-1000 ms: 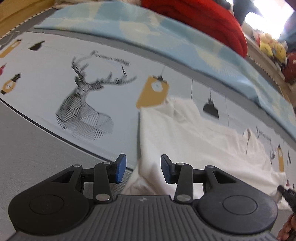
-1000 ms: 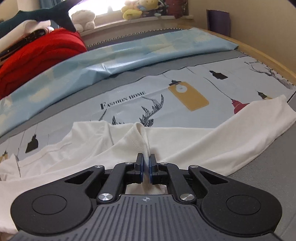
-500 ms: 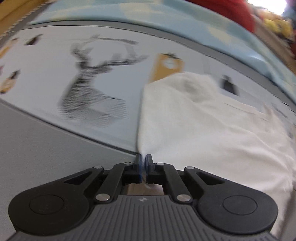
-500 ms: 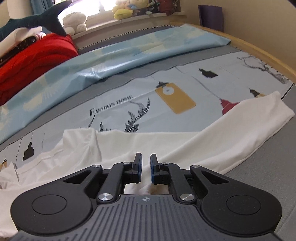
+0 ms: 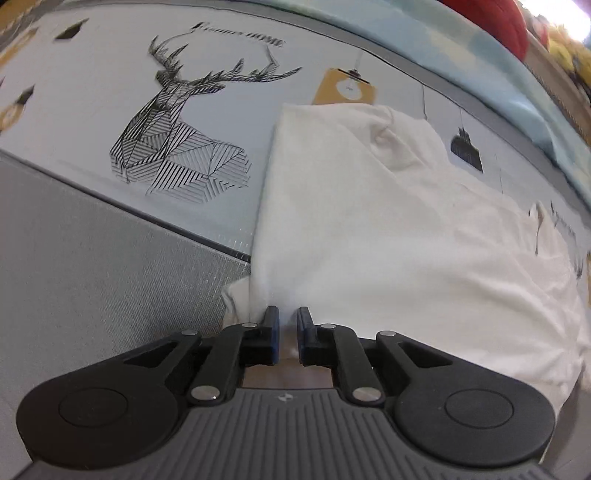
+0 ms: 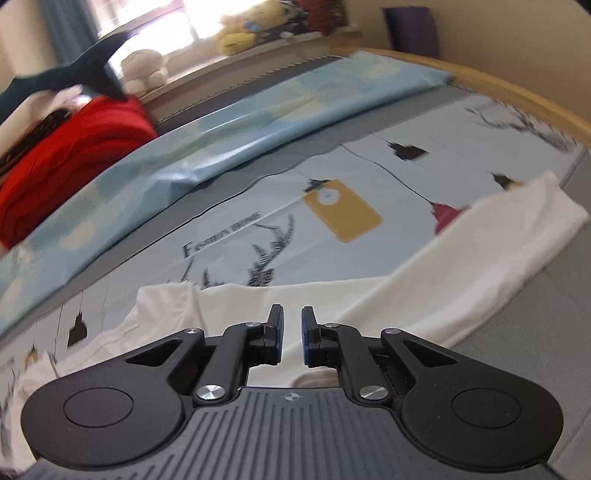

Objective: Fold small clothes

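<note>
A white long-sleeved garment (image 5: 388,221) lies spread on a printed sheet. In the left wrist view my left gripper (image 5: 287,325) sits at the garment's near left edge, its jaws slightly apart with white cloth showing in the gap. In the right wrist view the garment (image 6: 369,295) stretches across, with one sleeve (image 6: 517,221) running out to the right. My right gripper (image 6: 291,325) hovers over the garment's middle, jaws slightly apart and empty.
The sheet carries a deer print (image 5: 177,133) and a yellow tag print (image 6: 343,214). A grey mat (image 5: 92,277) borders it at the near side. A light blue blanket (image 6: 221,129), a red pile (image 6: 66,155) and plush toys (image 6: 240,33) lie beyond.
My left gripper closed on the garment's left edge, then its jaws parted a little. My right gripper let go of the fold it pinched and lifted off the cloth.
</note>
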Tool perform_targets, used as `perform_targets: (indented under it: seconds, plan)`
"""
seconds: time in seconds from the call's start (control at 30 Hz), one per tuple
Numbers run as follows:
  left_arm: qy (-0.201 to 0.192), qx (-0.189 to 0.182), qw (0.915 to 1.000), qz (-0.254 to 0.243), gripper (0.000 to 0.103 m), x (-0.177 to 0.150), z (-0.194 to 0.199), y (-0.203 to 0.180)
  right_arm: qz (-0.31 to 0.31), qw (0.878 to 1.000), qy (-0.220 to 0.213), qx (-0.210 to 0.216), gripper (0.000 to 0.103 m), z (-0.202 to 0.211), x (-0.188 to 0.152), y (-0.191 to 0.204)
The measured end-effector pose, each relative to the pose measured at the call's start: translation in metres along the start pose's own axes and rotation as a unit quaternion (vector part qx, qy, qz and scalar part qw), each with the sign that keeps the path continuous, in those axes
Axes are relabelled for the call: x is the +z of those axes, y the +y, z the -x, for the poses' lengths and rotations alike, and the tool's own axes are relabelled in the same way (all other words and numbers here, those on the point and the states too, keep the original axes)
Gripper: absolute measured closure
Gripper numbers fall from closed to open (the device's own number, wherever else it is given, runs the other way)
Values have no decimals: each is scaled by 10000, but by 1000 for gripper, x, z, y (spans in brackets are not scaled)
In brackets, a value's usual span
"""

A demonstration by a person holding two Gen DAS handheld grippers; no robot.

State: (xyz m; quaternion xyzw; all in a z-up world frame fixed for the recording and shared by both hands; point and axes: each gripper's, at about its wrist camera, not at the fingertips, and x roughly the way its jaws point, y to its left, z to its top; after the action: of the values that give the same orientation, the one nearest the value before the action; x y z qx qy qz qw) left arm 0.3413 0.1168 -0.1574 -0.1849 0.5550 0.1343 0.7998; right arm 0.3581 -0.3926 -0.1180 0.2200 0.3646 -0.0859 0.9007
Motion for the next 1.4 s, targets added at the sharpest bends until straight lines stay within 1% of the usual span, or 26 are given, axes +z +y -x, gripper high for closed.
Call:
perform_targets:
  seconds: [0.03, 0.07, 0.1, 0.13, 0.17, 0.27, 0.43, 0.5, 0.6, 0.77, 0.87, 0.97, 1.0, 1.03, 1.07, 1.17, 1.27, 1.33, 1.37, 1.4]
  plan:
    - [-120, 14, 9999, -50, 91, 1, 5, -3, -139, 9999, 8, -38, 90, -1, 2, -8]
    - [-306, 40, 9994, -170, 88, 1, 13, -9, -282, 9996, 22, -95, 86, -2, 4, -16]
    - [-430, 67, 9987, -272, 85, 2, 17, -13, -445, 9989, 41, -152, 84, -3, 5, -26]
    - [-565, 50, 9977, -365, 84, 3, 22, -19, -615, 9979, 47, -199, 82, -4, 7, -36]
    - [-614, -1, 9974, -391, 81, 4, 24, -24, -746, 9969, 37, -243, 82, -4, 9, -45]
    - [-601, -202, 9972, -408, 78, 4, 25, -32, -1128, 9925, -53, -463, 82, -5, 15, -80]
    - [-628, -164, 9961, -594, 78, 0, 24, -39, -1835, 9794, -361, -767, 82, -2, 26, -151]
    - [-651, -128, 9958, -631, 76, 0, 25, -39, -2094, 9736, -443, -799, 82, -1, 30, -180]
    - [-685, -20, 9950, -720, 76, 0, 25, -39, -2388, 9667, -468, -799, 81, -6, 31, -211]
    - [-688, -18, 9945, -795, 76, -1, 25, -40, -2911, 9532, -351, -733, 78, -28, 24, -244]
    - [-680, -17, 9942, -829, 75, -1, 24, -40, -3052, 9489, -280, -745, 78, -42, 21, -248]
    - [-697, -2, 9941, -826, 75, -1, 25, -39, -2867, 9526, -359, -954, 78, -46, 23, -239]
    - [-707, -4, 9940, -829, 75, -1, 26, -38, -2790, 9544, -366, -993, 79, -46, 25, -236]
    - [-716, -8, 9940, -829, 75, -1, 27, -37, -2718, 9562, -401, -1007, 95, -47, 26, -233]
    - [-727, -14, 9939, -826, 75, 0, 28, -37, -2628, 9579, -486, -1052, 100, -46, 27, -229]
    - [-755, -21, 9940, -795, 75, 1, 30, -34, -2490, 9570, -824, -1242, 100, -35, 34, -219]
    - [-751, -11, 9943, -760, 75, 1, 30, -31, -2047, 9600, -1230, -1462, 100, -19, 48, -187]
    - [-751, -7, 9946, -712, 75, 1, 31, -28, -1481, 9629, -1509, -1679, 100, -6, 57, -152]
    - [-762, -9, 9948, -678, 75, 2, 32, -27, -1171, 9640, -1641, -1734, 100, 0, 59, -132]
    - [-776, -17, 9949, -641, 75, 3, 33, -26, -843, 9657, -1784, -1687, 100, 7, 59, -109]
